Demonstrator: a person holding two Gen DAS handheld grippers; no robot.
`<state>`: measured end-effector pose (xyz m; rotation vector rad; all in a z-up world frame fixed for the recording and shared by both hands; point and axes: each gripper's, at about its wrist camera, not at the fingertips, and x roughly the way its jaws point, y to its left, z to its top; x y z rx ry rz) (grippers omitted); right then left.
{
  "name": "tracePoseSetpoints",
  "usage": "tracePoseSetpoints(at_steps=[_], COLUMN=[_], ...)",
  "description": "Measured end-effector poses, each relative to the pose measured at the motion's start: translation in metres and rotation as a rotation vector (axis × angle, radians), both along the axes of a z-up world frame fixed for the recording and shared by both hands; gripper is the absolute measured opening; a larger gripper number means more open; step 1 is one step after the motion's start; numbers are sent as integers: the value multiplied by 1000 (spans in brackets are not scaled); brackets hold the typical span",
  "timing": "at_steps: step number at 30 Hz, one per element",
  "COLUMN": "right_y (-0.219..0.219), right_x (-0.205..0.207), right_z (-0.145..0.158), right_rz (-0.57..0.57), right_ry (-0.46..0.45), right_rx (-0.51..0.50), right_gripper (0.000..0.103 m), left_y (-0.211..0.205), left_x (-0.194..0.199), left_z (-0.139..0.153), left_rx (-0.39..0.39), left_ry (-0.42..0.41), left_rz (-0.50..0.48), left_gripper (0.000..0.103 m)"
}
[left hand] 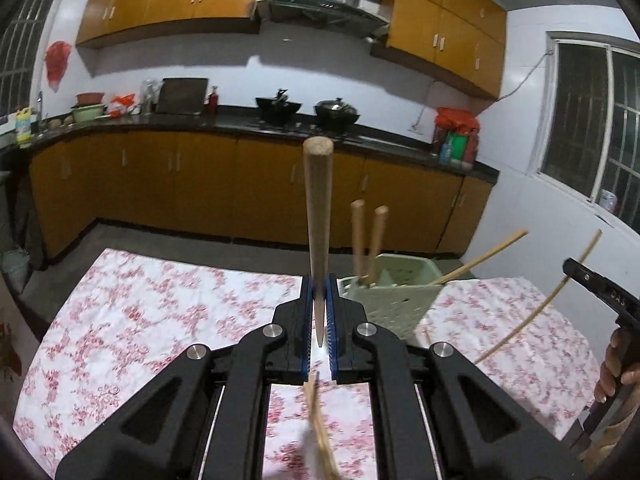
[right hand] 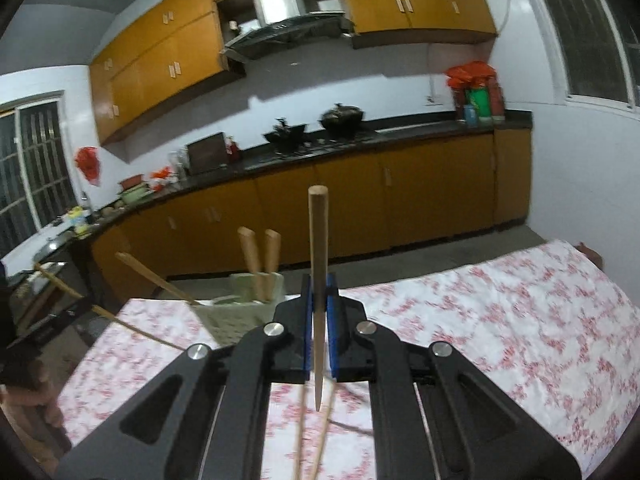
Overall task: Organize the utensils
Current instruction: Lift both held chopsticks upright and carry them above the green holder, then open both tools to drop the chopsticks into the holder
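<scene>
- The left claw is clamped on a wooden chopstick, its blue pads pressed against the stick's thin lower part. The thick blunt end stands up and away from the camera; the pointed tip sits between the pads near their rear.
- The right claw is likewise closed tight on a second chopstick, held the same way, thick end up, pointed tip reaching down past the pads.
- In the left wrist view the right claw's black body shows at the right edge with a hand wrapped round its grip, and its chopstick reads as a thin slanted line.
- A pale green perforated utensil basket stands on the desk, just beyond and to the right of the left claw; from the right wrist it lies just left of the claw.
- Two wooden handles stand side by side in one of the basket's compartments, and another chopstick leans out of the basket towards the right.
- The desk is covered by a white cloth with red flowers.
- More chopsticks lie on the cloth under the right claw, blurred; one blurred stick also shows beneath the left claw.
- Behind runs a kitchen worktop with two dark woks over orange cabinets.
</scene>
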<state>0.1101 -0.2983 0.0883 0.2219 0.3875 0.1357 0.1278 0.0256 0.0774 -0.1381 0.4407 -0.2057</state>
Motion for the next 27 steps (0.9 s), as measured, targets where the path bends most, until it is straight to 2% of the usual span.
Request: tracePoseSetpoints(at_steps=[8,13,16,19,27], right_y=[19,34,39,42,47], right_x=[-2,3,16,34,76], right_z=[44,64,65,58,30], right_rz=[35,1,-33,-52,-41], right_ry=[-147,-266,-302,-293,-196], right_rx=[60,52,40,39,25], right_gripper=[8,8,8,8,8], left_y=[-27,-49,-58,-64,-70], left_x=[-6,-4,8,22,39], left_z=[29,52,55,48,23], left_rx=[-29,-16,-3,18,58], left_ry=[-92,-197,-208,-183,-108], left_rz=[-75,-77,-78,-70,-74], left_gripper=[7,7,7,7,7])
